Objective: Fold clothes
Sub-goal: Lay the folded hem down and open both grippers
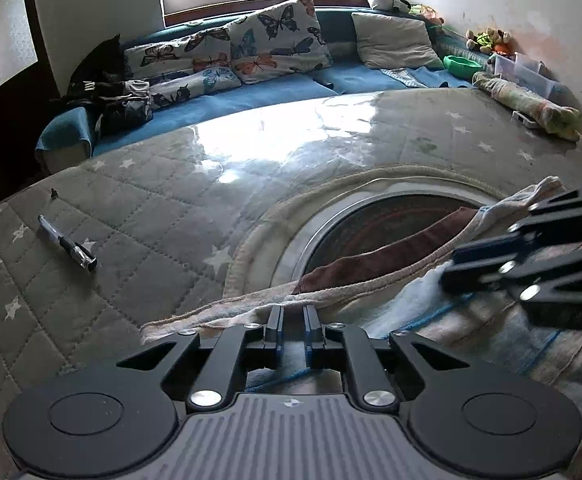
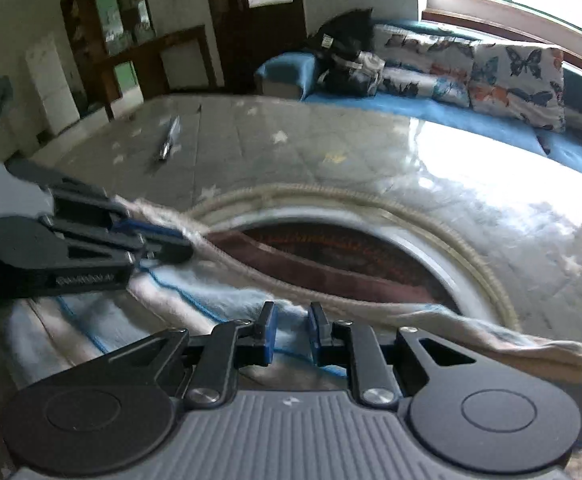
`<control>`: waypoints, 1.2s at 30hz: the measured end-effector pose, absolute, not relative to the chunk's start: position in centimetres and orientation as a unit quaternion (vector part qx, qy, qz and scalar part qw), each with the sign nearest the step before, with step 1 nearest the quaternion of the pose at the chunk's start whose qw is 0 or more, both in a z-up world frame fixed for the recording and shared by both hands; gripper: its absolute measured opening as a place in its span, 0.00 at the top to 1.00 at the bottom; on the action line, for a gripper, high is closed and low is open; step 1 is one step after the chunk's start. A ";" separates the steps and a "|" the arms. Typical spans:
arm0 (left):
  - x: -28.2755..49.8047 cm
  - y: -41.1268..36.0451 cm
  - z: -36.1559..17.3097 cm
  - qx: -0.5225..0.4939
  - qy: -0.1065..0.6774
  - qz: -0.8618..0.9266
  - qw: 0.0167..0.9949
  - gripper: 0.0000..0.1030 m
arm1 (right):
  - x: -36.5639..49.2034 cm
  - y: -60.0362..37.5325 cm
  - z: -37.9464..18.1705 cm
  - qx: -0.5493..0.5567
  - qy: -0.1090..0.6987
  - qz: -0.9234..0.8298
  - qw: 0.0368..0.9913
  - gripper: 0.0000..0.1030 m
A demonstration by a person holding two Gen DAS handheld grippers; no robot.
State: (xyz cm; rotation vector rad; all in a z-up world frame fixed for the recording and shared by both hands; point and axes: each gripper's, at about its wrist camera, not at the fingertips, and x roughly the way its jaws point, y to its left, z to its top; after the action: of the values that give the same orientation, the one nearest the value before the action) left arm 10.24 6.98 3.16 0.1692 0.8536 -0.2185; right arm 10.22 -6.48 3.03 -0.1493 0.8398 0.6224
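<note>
- Over the round opening [image 1: 387, 228] in the quilted, star-printed cover [image 1: 139, 216] lies the garment [image 1: 371, 280], the only piece of clothing in work.
- Progress, judged: early to middle. One edge of the garment is gathered into a long band across the near side of the round opening; no finished, squared stack shows in either view.
- Remaining, judged: bring the gathered edge over, flatten the layers, then complete further folds.
- Garment appearance: pale cream cloth with a corded hem, a dark brown lining or inner layer [image 1: 391, 256] showing along the fold, and thin blue stitched lines on a fluffy pale-blue area on the near side of the round opening.
- Garment condition: rumpled, not flat; the far right end in the right wrist view hangs loose and wrinkled.
- Left gripper [image 1: 293, 322]: jaws nearly together, with a narrow gap at the cream hem. Whether the pads actually press the cloth cannot be told.
- Right gripper [image 2: 293, 330]: jaws slightly apart above the pale-blue cloth; no fabric visibly pinched, so it reads as released.
- Both grippers sit on the near side of the round opening, close to each other.
- A pen [image 1: 69, 248] lies on the cover, well apart to the left of the round opening, clear of the garment.
</note>
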 end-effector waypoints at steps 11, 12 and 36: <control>10.4 7.5 3.4 0.084 0.421 -0.106 0.897 0.87 | 9.3 -3.5 3.5 -0.083 0.408 0.353 0.838 0.82; 10.4 7.6 3.4 0.085 0.422 -0.106 0.896 0.87 | 8.9 -3.4 3.6 -0.083 0.409 0.363 0.833 0.82; 3.2 9.9 5.1 0.053 0.357 -0.097 0.928 0.83 | -3.0 -2.9 6.7 -0.152 0.361 0.472 0.790 0.76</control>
State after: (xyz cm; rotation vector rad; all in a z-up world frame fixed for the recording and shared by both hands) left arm 3.21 9.89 5.11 0.1081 0.7312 -0.1994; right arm -2.99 -2.90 6.71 -0.3272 0.7776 1.0159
